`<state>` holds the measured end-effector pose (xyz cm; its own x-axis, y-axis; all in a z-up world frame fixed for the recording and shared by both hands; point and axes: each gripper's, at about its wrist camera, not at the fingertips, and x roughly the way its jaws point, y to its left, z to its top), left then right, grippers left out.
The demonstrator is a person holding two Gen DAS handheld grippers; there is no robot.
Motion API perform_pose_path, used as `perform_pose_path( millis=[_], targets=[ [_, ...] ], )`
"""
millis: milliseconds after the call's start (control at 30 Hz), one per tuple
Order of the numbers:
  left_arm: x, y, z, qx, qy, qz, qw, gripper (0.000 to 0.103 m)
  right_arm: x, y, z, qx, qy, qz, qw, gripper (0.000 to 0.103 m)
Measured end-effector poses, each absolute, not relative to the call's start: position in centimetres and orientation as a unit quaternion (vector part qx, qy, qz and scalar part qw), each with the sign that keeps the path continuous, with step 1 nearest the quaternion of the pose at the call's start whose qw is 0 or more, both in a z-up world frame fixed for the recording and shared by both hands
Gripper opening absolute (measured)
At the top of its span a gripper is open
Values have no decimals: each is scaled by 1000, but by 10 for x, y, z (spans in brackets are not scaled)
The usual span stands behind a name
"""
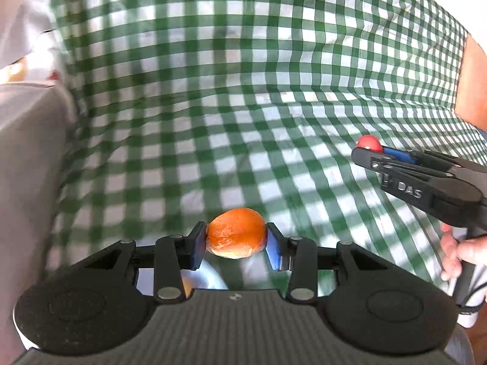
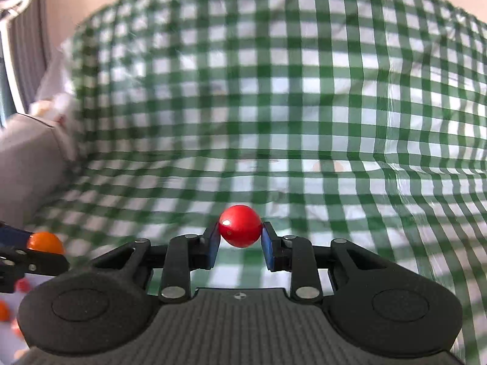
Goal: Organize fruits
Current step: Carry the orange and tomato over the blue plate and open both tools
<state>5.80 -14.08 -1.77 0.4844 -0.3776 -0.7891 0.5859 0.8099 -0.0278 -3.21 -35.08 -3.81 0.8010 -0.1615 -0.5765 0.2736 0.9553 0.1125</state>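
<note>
Orange fruit pinched in left claw, red fruit in right claw

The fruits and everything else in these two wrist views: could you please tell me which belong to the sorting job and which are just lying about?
Part of the job:
- orange fruit, clamped in the left gripper
- red fruit, clamped in the right gripper
- small fruits at lower left of the right view

Just there:
- green checked cloth
- grey box
</note>
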Motion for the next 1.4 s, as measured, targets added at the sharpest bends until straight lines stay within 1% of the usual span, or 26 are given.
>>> perform_pose_path(
  millis=[333,500,667,1000,1400],
  targets=[
    [-35,-28,28,141,416,-239,866,45,-128,-213,37,124,269,-45,954,30],
    [-70,18,36,135,418,-224,870,45,-171,-159,55,116,277,-10,954,30],
    [-94,47,36,123,417,-211,875,45,-200,-123,60,102,284,5,953,30],
    [-108,61,37,100,417,-208,879,45,-226,-94,57,92,295,12,951,30],
    [-105,62,38,93,415,-205,881,45,-226,-92,53,92,297,14,950,30]
  ],
)
